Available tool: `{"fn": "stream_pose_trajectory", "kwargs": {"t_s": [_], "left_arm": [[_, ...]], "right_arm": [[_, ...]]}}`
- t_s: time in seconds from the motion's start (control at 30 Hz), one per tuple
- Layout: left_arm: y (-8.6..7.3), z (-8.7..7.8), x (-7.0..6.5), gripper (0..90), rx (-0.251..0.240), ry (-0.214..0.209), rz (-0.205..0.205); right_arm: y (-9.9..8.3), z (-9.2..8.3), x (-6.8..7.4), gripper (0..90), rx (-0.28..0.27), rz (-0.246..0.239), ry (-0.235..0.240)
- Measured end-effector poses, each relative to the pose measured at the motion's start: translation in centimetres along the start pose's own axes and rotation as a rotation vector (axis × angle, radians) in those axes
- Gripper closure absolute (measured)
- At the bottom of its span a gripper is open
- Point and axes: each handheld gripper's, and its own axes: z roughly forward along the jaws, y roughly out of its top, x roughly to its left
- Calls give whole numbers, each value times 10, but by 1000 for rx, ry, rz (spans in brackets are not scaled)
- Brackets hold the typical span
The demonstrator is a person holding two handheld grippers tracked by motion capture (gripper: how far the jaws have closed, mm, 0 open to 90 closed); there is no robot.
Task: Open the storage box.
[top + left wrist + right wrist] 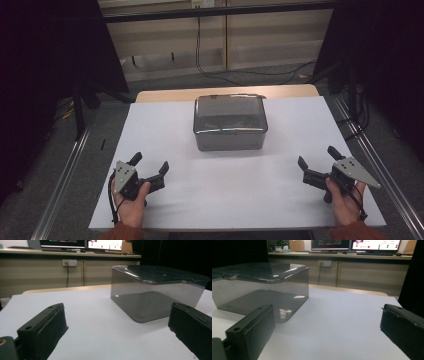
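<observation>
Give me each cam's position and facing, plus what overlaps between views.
High view: above the person's side, looking forward and down on the white table; shows both hands, the left gripper and right gripper, jaws open.
Left gripper view: rides low on the left gripper, faces across the table toward the smoky lidded box; its own two black jaws frame the bottom.
Right gripper view: same on the right gripper, with the box at its left; own jaws at the bottom.
Shared: all three see the box; both gripper views see the far monitors.

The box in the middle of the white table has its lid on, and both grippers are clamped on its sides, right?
Not quite. The box has its lid on, but the high view shows the left gripper and right gripper open, apart from it.
</observation>
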Motion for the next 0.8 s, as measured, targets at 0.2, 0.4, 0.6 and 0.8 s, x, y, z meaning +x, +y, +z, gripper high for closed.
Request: {"fn": "stream_pose_trajectory", "kwargs": {"t_s": [0.2,0.4,0.6,0.8], "left_arm": [[-1,2,1,15,16,10,-10],[-2,1,4,15,10,20,-30],[-2,0,7,16,2,39,-42],[0,1,8,16,-15,46,-40]], "right_arm": [[-1,4,2,0,8,22,14],[2,6,8,0,4,17,45],[2,9,16,0,16,-24,55],[1,14,23,0,21,-26,85]]}}
